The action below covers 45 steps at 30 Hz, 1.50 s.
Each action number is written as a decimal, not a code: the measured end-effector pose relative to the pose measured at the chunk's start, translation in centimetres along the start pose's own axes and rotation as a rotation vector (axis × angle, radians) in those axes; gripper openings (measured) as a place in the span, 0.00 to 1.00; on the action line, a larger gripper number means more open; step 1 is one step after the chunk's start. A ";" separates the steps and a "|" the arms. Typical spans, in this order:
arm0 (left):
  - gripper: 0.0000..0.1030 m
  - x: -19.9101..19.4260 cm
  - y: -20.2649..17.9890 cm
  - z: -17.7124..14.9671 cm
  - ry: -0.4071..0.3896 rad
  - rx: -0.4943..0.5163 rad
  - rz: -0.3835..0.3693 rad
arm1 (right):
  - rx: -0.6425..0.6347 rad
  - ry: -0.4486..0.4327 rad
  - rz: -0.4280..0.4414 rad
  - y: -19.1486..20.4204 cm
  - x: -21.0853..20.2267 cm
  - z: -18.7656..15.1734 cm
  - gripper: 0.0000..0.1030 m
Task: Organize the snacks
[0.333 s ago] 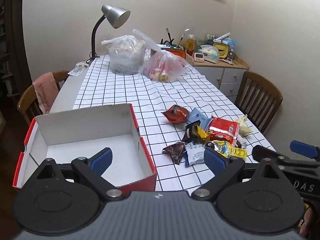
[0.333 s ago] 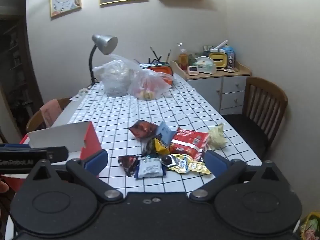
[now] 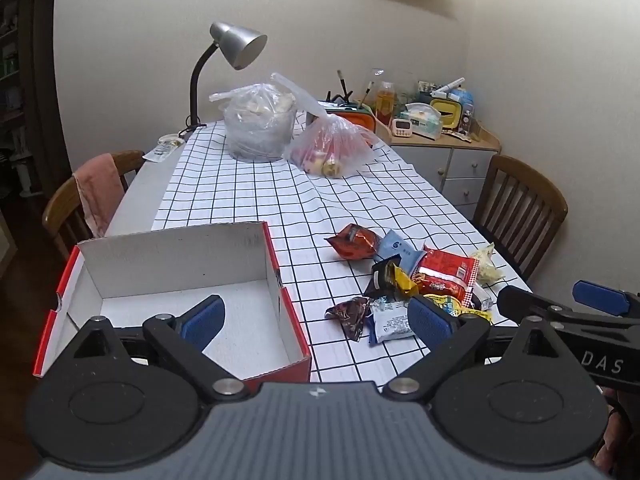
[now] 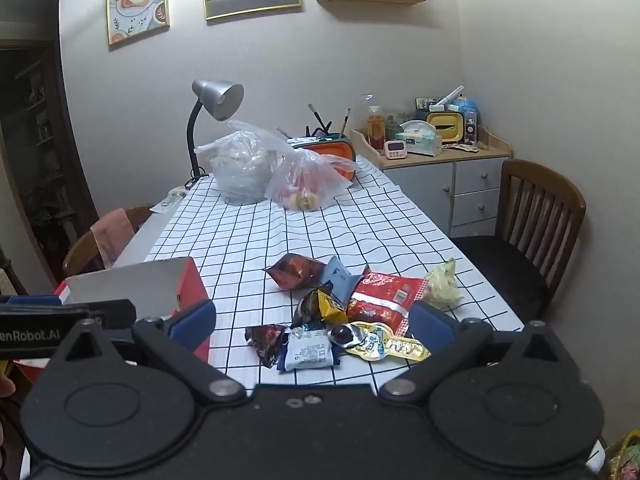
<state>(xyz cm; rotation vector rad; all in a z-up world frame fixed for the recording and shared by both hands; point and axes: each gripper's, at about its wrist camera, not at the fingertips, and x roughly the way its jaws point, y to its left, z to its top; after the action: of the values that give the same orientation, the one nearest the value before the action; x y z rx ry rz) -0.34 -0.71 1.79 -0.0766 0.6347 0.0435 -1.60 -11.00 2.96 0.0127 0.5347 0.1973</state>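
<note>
The left gripper (image 3: pixel 316 318) holds its jaws spread wide with nothing between the pads. Its left pad (image 3: pixel 202 316) hangs over the open red-and-white box (image 3: pixel 176 264), which stands on the checked surface (image 3: pixel 256 192) under and ahead of that side. Its right pad stands in front of the near edge of the snack pile (image 3: pixel 408 276), which lies ahead and to the right of the jaws, apart from the box.

The right gripper (image 4: pixel 312 320) also has its jaws fully apart and empty. Between and just beyond them lie a white-and-blue packet (image 4: pixel 308 352) and a yellow packet (image 4: pixel 384 346), with a dark brown packet (image 4: pixel 266 340) to their left. Farther ahead sit a red bag (image 4: pixel 384 296), an orange-red packet (image 4: pixel 296 270) and a pale packet (image 4: pixel 442 284) just past the right pad. The box corner (image 4: pixel 188 284) shows beyond the left pad. Whether any pad touches a packet cannot be told.
</note>
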 end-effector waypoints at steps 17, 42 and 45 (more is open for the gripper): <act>0.96 -0.8 0.0 -0.4 -0.001 -0.040 0.045 | -0.028 0.037 0.043 -4.3 2.3 0.5 1.00; 0.96 -0.4 -1.1 -0.4 0.025 -0.059 0.056 | -0.017 0.100 0.067 -6.7 3.2 1.0 1.00; 0.96 -0.4 -1.2 -0.4 0.025 -0.058 0.058 | -0.023 0.098 0.070 -6.8 3.2 1.1 1.00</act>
<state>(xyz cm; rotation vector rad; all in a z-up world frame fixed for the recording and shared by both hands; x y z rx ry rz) -0.83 -1.89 1.80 -0.1151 0.6606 0.1168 2.89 -16.99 1.87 -0.0005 0.6298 0.2731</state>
